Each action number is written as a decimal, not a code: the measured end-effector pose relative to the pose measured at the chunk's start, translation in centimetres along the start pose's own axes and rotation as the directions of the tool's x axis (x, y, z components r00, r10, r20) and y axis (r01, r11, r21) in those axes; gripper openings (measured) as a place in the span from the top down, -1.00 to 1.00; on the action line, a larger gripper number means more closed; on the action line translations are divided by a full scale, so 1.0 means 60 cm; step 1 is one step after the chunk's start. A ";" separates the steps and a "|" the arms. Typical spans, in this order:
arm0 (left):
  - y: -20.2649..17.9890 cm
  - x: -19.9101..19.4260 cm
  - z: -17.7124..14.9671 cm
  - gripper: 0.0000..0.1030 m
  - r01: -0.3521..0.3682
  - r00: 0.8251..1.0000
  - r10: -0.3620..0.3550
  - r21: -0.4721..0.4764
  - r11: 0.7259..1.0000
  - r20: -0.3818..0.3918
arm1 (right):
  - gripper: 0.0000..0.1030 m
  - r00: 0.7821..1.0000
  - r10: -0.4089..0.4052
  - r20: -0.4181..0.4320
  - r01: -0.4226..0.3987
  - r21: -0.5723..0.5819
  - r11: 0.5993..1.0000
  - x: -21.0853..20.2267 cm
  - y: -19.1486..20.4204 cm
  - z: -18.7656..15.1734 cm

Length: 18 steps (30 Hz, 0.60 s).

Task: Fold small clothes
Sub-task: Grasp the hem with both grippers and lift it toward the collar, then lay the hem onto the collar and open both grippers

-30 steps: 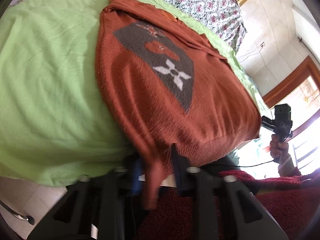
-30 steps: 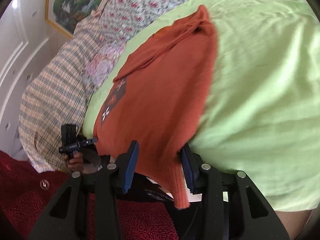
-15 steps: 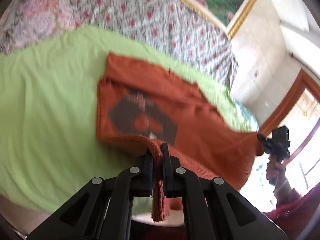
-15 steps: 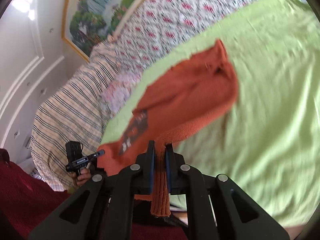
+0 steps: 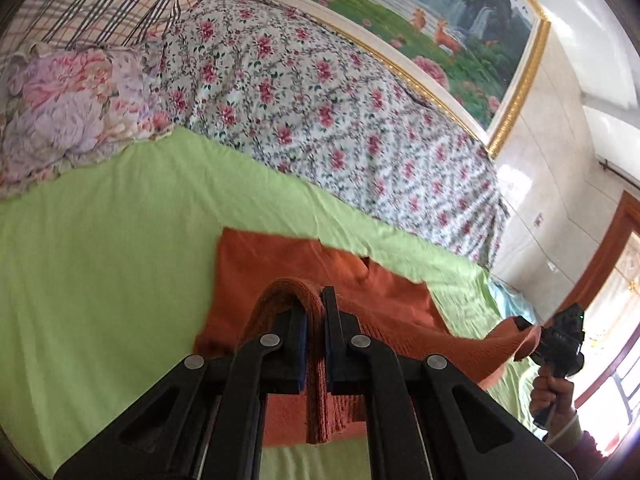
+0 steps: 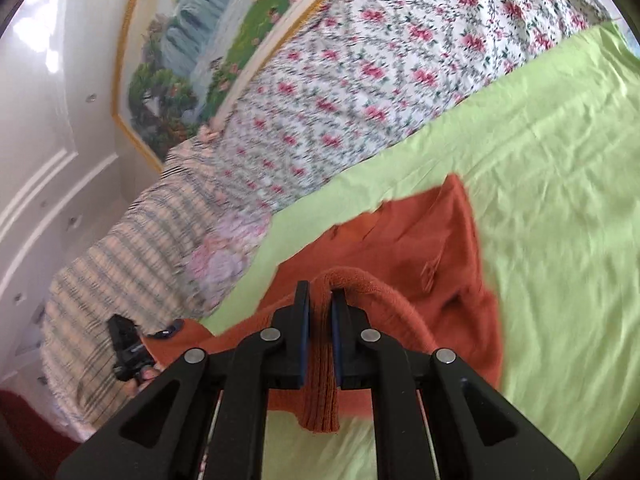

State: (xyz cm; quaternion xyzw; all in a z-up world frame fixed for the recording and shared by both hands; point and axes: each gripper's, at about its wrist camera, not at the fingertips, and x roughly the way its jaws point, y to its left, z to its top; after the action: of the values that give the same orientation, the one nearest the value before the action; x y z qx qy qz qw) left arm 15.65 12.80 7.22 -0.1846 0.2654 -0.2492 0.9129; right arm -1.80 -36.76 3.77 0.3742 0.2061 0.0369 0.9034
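I count one orange sweater (image 5: 288, 268), one green sheet (image 5: 100, 264) under it, one flowered quilt (image 5: 320, 92), one flowered pillow (image 5: 68, 112), one checked blanket (image 5: 100, 4) and one framed painting (image 5: 420, 8) on the wall. I have two grippers, my left gripper (image 5: 315, 320) and my right gripper (image 6: 320, 312)

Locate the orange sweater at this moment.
The orange sweater lies on the green sheet below the floral quilt, its near hem clamped in both tools, left and right.
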 end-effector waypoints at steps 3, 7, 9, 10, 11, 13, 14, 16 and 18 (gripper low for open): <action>0.001 0.051 0.031 0.93 -0.025 1.000 0.025 -0.003 1.000 -0.004 | 0.80 0.999 -0.045 0.014 0.046 0.000 0.999 0.032 -0.018 0.042; 0.011 0.136 0.055 0.93 -0.071 0.997 0.071 0.005 0.997 -0.042 | 0.80 0.995 -0.096 0.011 0.096 0.014 0.995 0.087 -0.059 0.092; 0.023 0.169 0.058 0.93 -0.092 0.994 0.092 -0.002 0.996 -0.063 | 0.80 0.991 -0.131 -0.009 0.132 0.011 0.991 0.117 -0.082 0.108; 0.034 0.189 0.059 0.93 -0.106 0.991 0.105 -0.011 0.994 -0.078 | 0.80 0.989 -0.146 -0.020 0.147 0.013 0.989 0.132 -0.094 0.113; 0.044 0.207 0.059 0.93 -0.119 0.989 0.116 -0.020 0.993 -0.092 | 0.80 0.987 -0.155 -0.029 0.156 0.017 0.988 0.142 -0.104 0.116; 0.064 0.236 0.056 0.92 -0.146 0.983 0.141 -0.030 0.989 -0.118 | 0.80 0.981 -0.183 -0.060 0.185 0.022 0.982 0.168 -0.128 0.121; 0.075 0.251 0.054 0.92 -0.158 0.979 0.152 -0.039 0.987 -0.135 | 0.80 0.977 -0.201 -0.076 0.203 0.014 0.979 0.180 -0.137 0.121; 0.093 0.273 0.049 0.92 -0.175 0.973 0.165 -0.052 0.983 -0.159 | 0.80 0.964 -0.241 -0.110 0.243 0.007 0.970 0.204 -0.153 0.118; 0.110 0.297 0.042 0.91 -0.195 0.965 0.180 -0.063 0.979 -0.191 | 0.80 0.952 -0.273 -0.139 0.277 0.014 0.961 0.222 -0.174 0.112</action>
State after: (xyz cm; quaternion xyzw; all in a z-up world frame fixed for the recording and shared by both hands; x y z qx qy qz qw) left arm 32.55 8.79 -0.88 -0.1717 0.3752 -0.1665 0.8956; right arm 12.15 -45.72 -3.78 0.3535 0.3176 -0.0674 0.8773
